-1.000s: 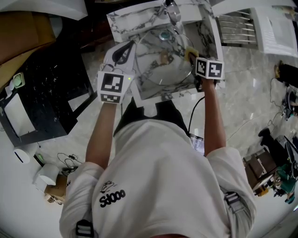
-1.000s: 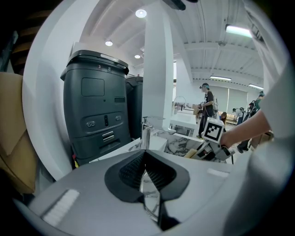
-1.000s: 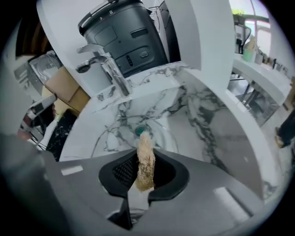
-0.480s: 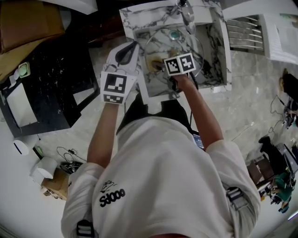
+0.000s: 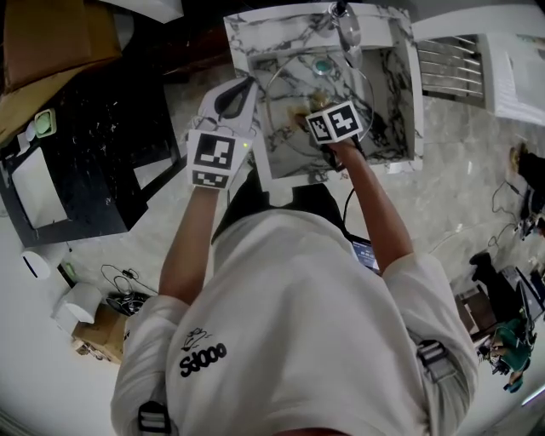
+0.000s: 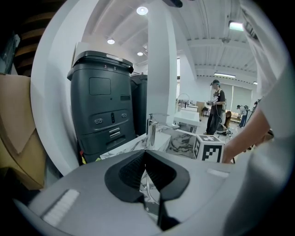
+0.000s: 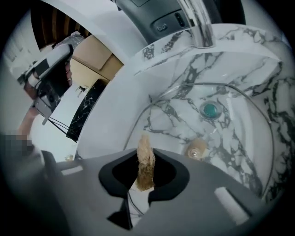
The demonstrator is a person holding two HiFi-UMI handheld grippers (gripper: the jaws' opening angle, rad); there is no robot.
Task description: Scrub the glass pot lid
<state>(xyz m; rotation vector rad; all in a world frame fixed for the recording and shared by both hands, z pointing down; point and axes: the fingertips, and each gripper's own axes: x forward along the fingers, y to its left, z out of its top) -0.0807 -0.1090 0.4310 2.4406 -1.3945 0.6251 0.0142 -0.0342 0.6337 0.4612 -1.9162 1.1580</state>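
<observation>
Sweeping in from the lid's right edge, the right tool has reached the middle of the glass within the last second. The left tool has kept its place at the left rim.

In the head view, the glass lid sits in the marble sink at the upper centre of the frame, below the tap.

The left gripper view shows that tool's jaws pinched together on the lid's thin metal rim.

In the right gripper view, the jaws are clamped on a tan, fibrous scrubber aimed at the glass. The lid's knob is just to its right, and the green drain is higher up.

Scrubbing looks to be mid-course. No suds or running water show and the glass looks clear, so which parts are already done cannot be told. The edges probably remain.

A shirt print at the lower left of the head view reads roughly "Sdooo". Figures on the dark bin are too small to read.
</observation>
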